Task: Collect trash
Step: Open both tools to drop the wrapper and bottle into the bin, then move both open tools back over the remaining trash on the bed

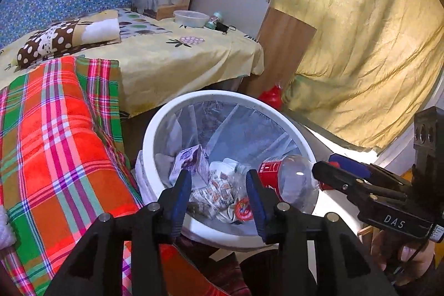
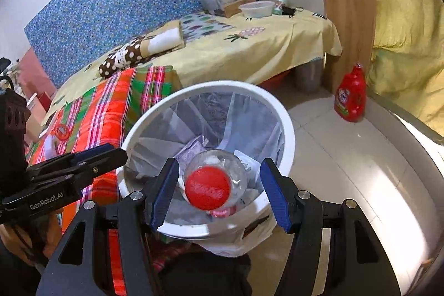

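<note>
A white bin [image 1: 155,135] [image 2: 288,129] with a clear liner stands on the floor against the bed. It holds a crumpled carton [image 1: 191,160], torn wrappers [image 1: 216,190] and a small red lid [image 1: 242,210]. My left gripper [image 1: 219,196] [image 2: 120,154] hovers over the bin's near rim, open, with nothing between its pads. A clear plastic bottle with a red label [image 1: 288,176] [image 2: 213,182] hangs over the bin just beyond my right gripper [image 2: 220,193] [image 1: 319,174]. That gripper is open, with a gap between each pad and the bottle.
A plaid blanket [image 1: 55,129] covers the bed edge left of the bin; a red ring-shaped scrap [image 2: 61,131] lies on it. A red detergent bottle [image 2: 349,99] stands on the tiled floor by a wooden board [image 2: 347,32]. A plastic bowl [image 1: 191,17] sits on the bed.
</note>
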